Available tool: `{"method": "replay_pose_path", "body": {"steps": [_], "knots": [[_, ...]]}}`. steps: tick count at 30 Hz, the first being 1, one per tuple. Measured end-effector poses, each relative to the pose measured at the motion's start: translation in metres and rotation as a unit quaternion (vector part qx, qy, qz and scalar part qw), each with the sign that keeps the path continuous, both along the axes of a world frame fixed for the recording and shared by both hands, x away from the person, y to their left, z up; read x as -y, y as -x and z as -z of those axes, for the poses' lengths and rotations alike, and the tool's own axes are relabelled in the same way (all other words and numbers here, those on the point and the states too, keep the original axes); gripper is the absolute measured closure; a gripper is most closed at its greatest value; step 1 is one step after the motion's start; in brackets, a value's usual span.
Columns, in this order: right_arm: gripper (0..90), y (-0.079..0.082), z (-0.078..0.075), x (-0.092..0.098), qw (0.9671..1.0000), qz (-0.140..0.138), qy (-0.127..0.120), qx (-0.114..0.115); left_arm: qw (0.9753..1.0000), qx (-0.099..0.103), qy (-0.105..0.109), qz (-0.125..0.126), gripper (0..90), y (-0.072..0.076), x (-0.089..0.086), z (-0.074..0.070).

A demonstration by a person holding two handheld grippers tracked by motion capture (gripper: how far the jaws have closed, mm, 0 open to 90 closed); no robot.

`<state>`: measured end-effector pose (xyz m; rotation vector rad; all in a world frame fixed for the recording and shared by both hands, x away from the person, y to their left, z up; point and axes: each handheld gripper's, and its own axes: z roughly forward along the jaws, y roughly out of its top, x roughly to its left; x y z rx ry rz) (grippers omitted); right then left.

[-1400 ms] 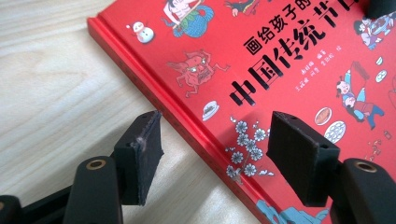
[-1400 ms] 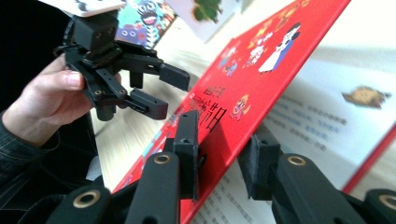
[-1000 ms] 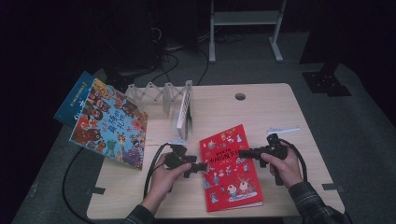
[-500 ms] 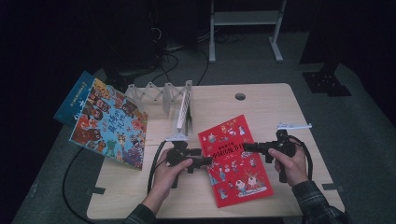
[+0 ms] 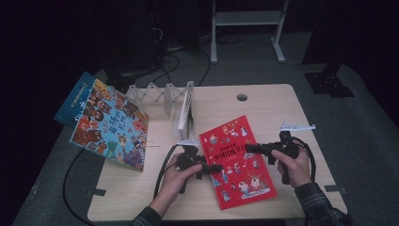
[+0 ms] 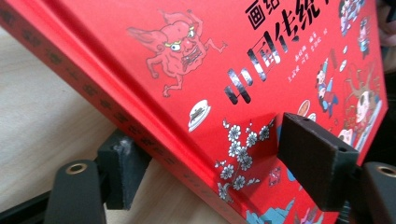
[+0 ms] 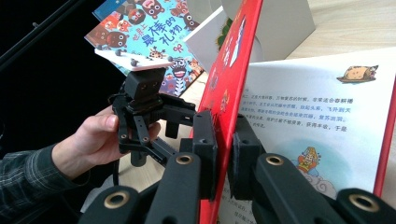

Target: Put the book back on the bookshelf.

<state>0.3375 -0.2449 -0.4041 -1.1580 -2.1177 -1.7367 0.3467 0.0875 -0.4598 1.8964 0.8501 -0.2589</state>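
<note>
Here, at a wooden table:
Red book (image 5: 237, 160): lies near the front edge of the table (image 5: 263, 101), just right of the white folding rack (image 5: 164, 96); its front cover stands lifted, the printed page beneath showing in the right gripper view.
Left gripper (image 5: 214, 168): at the book's spine side, jaws set wide, one under the spine edge and one over the cover, as seen in the left gripper view (image 6: 219, 163); whether they press the book cannot be told.
Right gripper (image 5: 249, 148): jaws clamped narrow on the lifted cover's edge (image 7: 223, 154).
Blue picture book (image 5: 110, 125): propped tilted over the table's left edge, left of the rack.
</note>
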Motion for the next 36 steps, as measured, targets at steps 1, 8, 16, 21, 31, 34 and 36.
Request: {"method": "replay_pose_path", "body": {"steps": [1, 8, 16, 21, 31, 34, 36], "knots": [[82.6, 0.0, 0.0, 0.0, 1.0, -0.001, 0.0, -0.001, 1.0, -0.001, 0.004, 0.0, 26.9, 0.0, 0.0, 0.001], [83.6, 0.001, -0.002, 0.005, 0.9999, -0.002, -0.016, 0.004, 0.9993, -0.005, 0.036, -0.006, 40.3, -0.001, -0.008, -0.006], [83.2, 0.002, -0.005, 0.009, 0.9993, -0.005, -0.031, 0.017, 0.9981, 0.022, 0.056, -0.01, 51.6, 0.0, -0.016, -0.018], [80.7, 0.002, -0.009, 0.01, 0.999, 0.0, -0.026, 0.037, 0.9965, 0.037, 0.073, -0.015, 58.0, 0.001, -0.019, -0.022], [70.6, 0.002, -0.009, 0.007, 0.9976, 0.012, 0.006, 0.068, 0.9937, 0.071, 0.085, -0.013, 68.1, 0.006, -0.027, -0.04], [67.0, 0.002, -0.008, 0.005, 0.9969, 0.016, 0.019, 0.075, 0.9933, 0.076, 0.086, -0.013, 70.2, 0.007, -0.028, -0.044], [64.7, 0.001, -0.008, 0.004, 0.9963, 0.019, 0.026, 0.079, 0.9932, 0.081, 0.084, -0.009, 71.5, 0.008, -0.028, -0.046]]}}
